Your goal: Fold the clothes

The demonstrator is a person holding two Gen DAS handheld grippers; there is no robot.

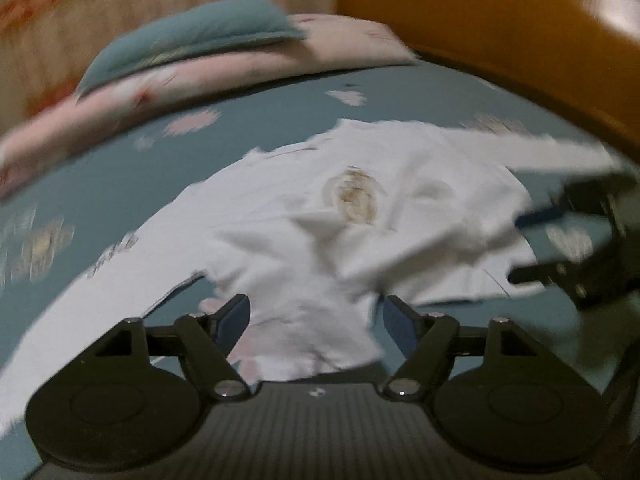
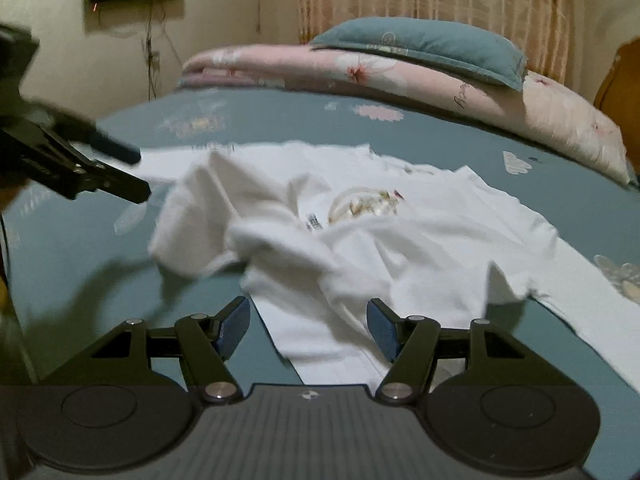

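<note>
cloth lies spread on the teal bed sheet [image 2: 280, 116], a white long-sleeved shirt [image 2: 400, 240] just ahead of both grippers, and the way it sits looks to me like a fold half made: one flap is thrown loosely across the chest and bunched toward the left gripper's side, while one sleeve runs out flat past the right gripper's outer finger. the right gripper [image 2: 308, 326] hangs low over the near edge of the shirt with its jaws wide and nothing pinched; cloth shows between its blue pads but i see no pad pressing on it. the left gripper [image 1: 316, 322] is wide too, empty as far as i can see, with white cloth showing in its gap, though that view is badly smeared. from the right wrist view it sits off to the left, beside the bunched flap and apart from it. the shirt is thin, limp and creased, with a faded gold round print on the chest and a small dark label near it. beyond both grippers a pink floral quilt [image 2: 440, 80] is rolled up with a teal pillow [image 2: 420, 46] on top.
</note>
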